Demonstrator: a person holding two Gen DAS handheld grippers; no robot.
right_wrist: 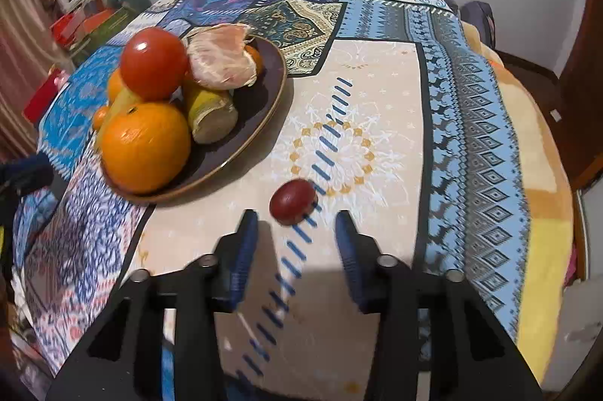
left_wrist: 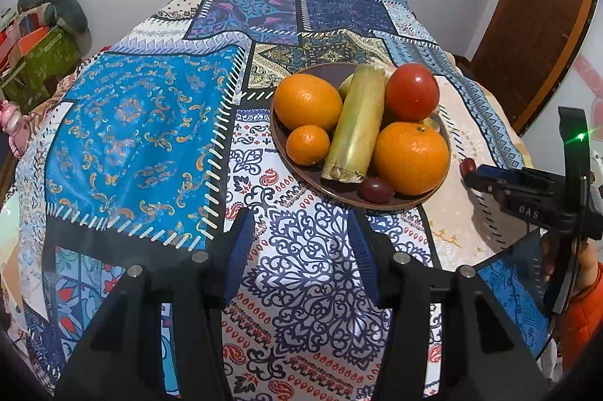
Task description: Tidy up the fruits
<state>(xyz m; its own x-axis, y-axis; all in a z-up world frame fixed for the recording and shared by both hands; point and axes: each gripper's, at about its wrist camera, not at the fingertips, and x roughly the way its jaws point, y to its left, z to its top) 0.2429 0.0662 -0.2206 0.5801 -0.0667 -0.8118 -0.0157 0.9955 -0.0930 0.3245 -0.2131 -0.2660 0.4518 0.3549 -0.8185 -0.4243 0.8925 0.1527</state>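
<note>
Red grape (right_wrist: 293, 201) lies just ahead of our right claw (right_wrist: 297, 231), between its spread fingertips; left claw (left_wrist: 299, 231) gapes, holding nothing.

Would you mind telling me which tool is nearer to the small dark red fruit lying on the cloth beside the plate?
Right. The right tool is open just short of the small dark red fruit. The left tool is open in front of the brown plate, farther away.
</note>
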